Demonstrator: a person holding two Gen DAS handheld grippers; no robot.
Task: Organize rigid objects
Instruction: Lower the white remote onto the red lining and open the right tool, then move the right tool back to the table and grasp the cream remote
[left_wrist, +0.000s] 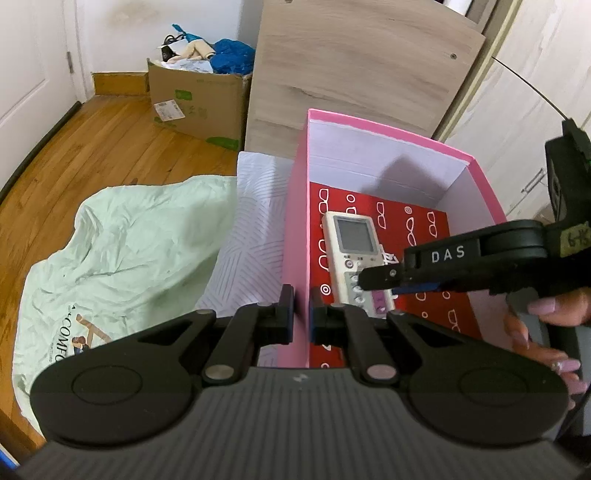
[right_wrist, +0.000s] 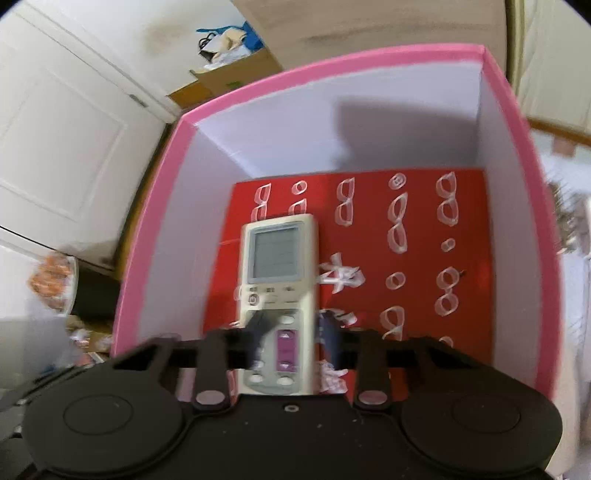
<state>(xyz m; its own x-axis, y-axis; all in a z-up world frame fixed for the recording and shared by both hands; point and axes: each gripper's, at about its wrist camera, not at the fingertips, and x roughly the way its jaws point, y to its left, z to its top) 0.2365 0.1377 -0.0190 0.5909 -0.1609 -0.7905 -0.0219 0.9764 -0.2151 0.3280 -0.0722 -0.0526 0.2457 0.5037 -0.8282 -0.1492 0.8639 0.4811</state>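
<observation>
A pink box (left_wrist: 388, 127) (right_wrist: 332, 62) with white inner walls stands open at the top. On its floor lies a flat red item printed with white glasses (left_wrist: 417, 218) (right_wrist: 417, 236). A cream remote control (left_wrist: 351, 236) (right_wrist: 275, 251) with a grey screen rests face up on that red item. My left gripper (left_wrist: 302, 314) is shut on the box's near left wall, one finger outside and one inside. My right gripper (left_wrist: 384, 284) (right_wrist: 293, 334) reaches into the box over the remote's button end. Its jaws are parted; one finger hangs over the keypad and the other beside the remote's right edge, neither pressing.
A hand with painted nails (left_wrist: 543, 314) holds the right gripper. Left of the box lie a white patterned sheet (left_wrist: 255, 221) and a mint-green cloth (left_wrist: 122, 236). A cardboard box (left_wrist: 199, 99) stands on the wood floor beside a wooden panel (left_wrist: 351, 62). A white door (right_wrist: 66, 147) is at left.
</observation>
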